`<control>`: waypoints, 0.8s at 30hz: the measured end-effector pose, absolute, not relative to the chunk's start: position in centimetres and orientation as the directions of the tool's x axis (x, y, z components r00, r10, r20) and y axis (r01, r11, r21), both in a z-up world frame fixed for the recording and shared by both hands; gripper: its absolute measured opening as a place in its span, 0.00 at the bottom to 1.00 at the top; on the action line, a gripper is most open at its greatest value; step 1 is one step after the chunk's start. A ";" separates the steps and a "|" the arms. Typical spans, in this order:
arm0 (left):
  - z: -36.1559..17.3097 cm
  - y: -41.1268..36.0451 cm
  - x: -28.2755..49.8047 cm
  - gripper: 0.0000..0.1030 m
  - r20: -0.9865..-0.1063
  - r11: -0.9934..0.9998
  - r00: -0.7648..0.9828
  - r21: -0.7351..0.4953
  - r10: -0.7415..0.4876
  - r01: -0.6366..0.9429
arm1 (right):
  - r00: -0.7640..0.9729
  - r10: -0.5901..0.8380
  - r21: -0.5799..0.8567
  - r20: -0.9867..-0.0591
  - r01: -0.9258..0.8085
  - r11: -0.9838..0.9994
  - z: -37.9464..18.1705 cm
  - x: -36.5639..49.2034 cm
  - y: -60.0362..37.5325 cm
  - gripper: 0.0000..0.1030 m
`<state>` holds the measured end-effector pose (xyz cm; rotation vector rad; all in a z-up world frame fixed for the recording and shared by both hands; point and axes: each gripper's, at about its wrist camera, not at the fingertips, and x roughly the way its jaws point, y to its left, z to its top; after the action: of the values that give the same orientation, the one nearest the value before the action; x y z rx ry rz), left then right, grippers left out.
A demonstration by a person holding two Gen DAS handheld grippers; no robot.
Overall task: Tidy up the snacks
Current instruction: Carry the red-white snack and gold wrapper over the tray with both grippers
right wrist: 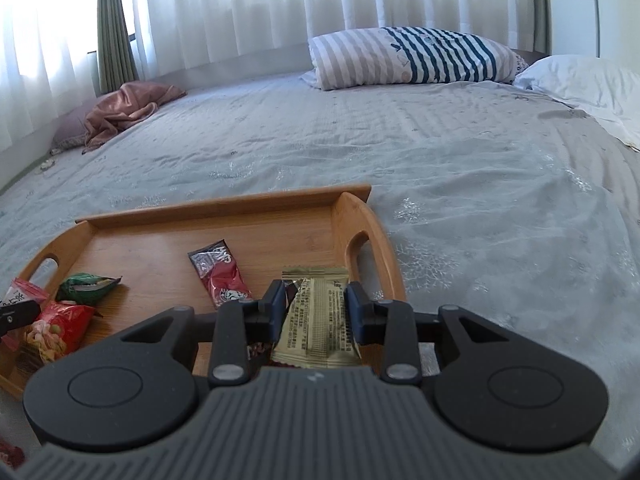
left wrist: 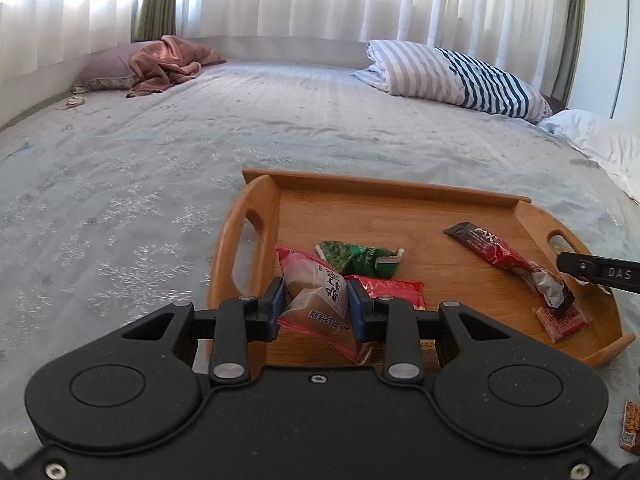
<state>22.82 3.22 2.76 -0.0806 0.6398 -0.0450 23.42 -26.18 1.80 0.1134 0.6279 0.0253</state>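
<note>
A wooden tray (left wrist: pixel 400 208) (right wrist: pixel 224 208) lies on the bed. My left gripper (left wrist: pixel 316 306) is shut on a pink bread packet (left wrist: pixel 316 292), held over the tray's left part. A green packet (left wrist: pixel 356 258) (right wrist: pixel 86 286) and a red packet (left wrist: pixel 394 290) (right wrist: pixel 56 330) lie in the tray beside it. A long dark red packet (left wrist: pixel 504 258) (right wrist: pixel 218 274) lies mid-tray. My right gripper (right wrist: pixel 316 306) is shut on a gold-green packet (right wrist: pixel 320 320) over the tray's right end; in the left wrist view its finger (left wrist: pixel 596 272) shows there, above a small red packet (left wrist: pixel 564 320).
The grey bedspread (left wrist: pixel 200 152) surrounds the tray. A striped pillow (right wrist: pixel 412 56) and a white pillow (right wrist: pixel 580 80) lie at the far right. A pink blanket (left wrist: pixel 168 60) on a mauve pillow lies at the far left. An orange snack (left wrist: pixel 630 426) lies off the tray at the right.
</note>
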 end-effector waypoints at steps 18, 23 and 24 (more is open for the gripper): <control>1.7 2.0 23.9 0.30 -0.607 0.995 0.789 -0.090 -0.094 0.049 | 0.800 0.086 0.101 -0.594 -0.032 0.994 0.4 24.8 -25.2 0.37; 1.4 1.8 24.1 0.30 -0.614 0.995 0.783 -0.083 -0.093 0.053 | 0.802 0.091 0.095 -0.591 -0.042 0.995 0.4 24.7 -24.9 0.39; 1.4 1.8 24.1 0.30 -0.615 0.995 0.783 -0.082 -0.093 0.054 | 0.804 0.096 0.101 -0.587 -0.045 0.994 0.4 24.7 -24.9 0.40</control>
<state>24.09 1.76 1.38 -0.0608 0.6672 -0.0794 24.67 -24.88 0.45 0.0835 0.6326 0.0752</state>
